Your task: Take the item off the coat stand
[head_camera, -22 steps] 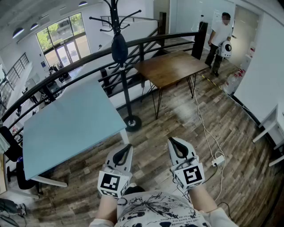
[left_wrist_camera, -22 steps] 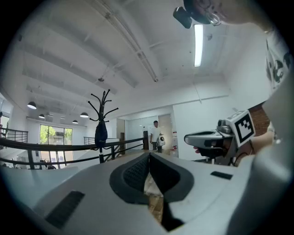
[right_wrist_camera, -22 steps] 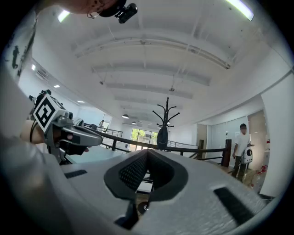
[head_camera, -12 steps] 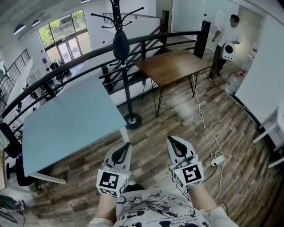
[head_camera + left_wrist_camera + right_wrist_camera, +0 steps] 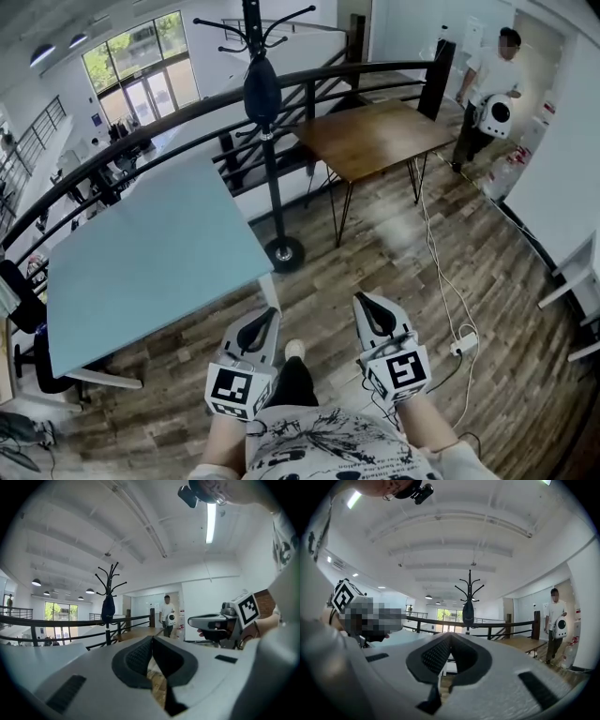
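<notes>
A black coat stand [image 5: 273, 178] rises from the wooden floor past the corner of a light blue table. A dark, drop-shaped item [image 5: 262, 89] hangs from its upper part, just below the hooks. Both grippers are held low and close to my body, well short of the stand. My left gripper [image 5: 269, 316] and my right gripper [image 5: 362, 301] are shut with nothing between the jaws. The left gripper view has the stand with the item [image 5: 108, 610] far off at left. In the right gripper view the item [image 5: 468, 614] hangs straight ahead above the shut jaws.
The light blue table [image 5: 141, 262] stands at left, a brown wooden table [image 5: 375, 136] behind the stand. A dark railing [image 5: 141, 131] runs across the back. A person [image 5: 487, 84] carrying a white object stands far right. A white cable and power strip [image 5: 464, 342] lie on the floor.
I have stepped forward: a foot now shows between the grippers and the stand sits slightly nearer and more to the right. The person at the back has moved right. Both grippers stay shut.
</notes>
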Tool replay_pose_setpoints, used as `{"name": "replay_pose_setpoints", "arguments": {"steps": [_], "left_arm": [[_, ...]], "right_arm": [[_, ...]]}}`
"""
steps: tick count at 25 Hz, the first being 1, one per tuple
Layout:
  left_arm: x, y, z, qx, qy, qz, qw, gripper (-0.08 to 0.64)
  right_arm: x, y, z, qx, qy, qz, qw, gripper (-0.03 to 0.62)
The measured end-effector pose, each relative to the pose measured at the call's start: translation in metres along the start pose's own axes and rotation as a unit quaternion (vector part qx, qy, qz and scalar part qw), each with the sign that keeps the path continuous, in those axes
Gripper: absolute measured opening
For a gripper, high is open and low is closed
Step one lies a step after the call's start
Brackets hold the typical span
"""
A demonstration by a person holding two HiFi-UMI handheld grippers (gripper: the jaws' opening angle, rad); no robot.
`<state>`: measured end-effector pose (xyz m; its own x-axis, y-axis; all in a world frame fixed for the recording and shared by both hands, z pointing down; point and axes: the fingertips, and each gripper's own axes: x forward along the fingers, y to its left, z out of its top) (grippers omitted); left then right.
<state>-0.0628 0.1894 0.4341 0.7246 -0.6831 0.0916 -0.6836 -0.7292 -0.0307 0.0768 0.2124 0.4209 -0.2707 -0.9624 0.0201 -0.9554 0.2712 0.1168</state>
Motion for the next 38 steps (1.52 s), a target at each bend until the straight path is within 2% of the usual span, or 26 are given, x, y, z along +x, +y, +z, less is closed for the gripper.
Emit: {"name": "replay_pose_setpoints", "arguments": {"steps": [6, 18, 26, 31, 38], "left_arm": [[0.058, 0.066, 0.004, -0.011, -0.001, 0.007, 0.9999, 0.005], [0.213, 0.244, 0.025, -0.01, -0.013, 0.012, 0.9998, 0.005], [0.292, 0.321, 0.035, -0.013, -0.011, 0.019, 0.9997, 0.005], [0.317, 0.351, 0.048, -0.009, -0.013, 0.054, 0.9984, 0.005], [0.348, 0.378, 0.062, -0.002, -0.019, 0.125, 0.992, 0.005]], "right_arm": [[0.084, -0.02, -0.003, 0.005, 0.008, 0.0, 1.0, -0.006], [0.315, -0.077, 0.015, -0.011, 0.002, 0.013, 1.0, -0.006], [0.425, -0.12, 0.025, -0.022, -0.005, 0.015, 1.0, -0.006], [0.475, -0.148, 0.034, -0.022, -0.024, 0.028, 0.999, -0.006], [0.544, -0.171, 0.056, -0.019, -0.052, 0.092, 0.994, -0.005]]}}
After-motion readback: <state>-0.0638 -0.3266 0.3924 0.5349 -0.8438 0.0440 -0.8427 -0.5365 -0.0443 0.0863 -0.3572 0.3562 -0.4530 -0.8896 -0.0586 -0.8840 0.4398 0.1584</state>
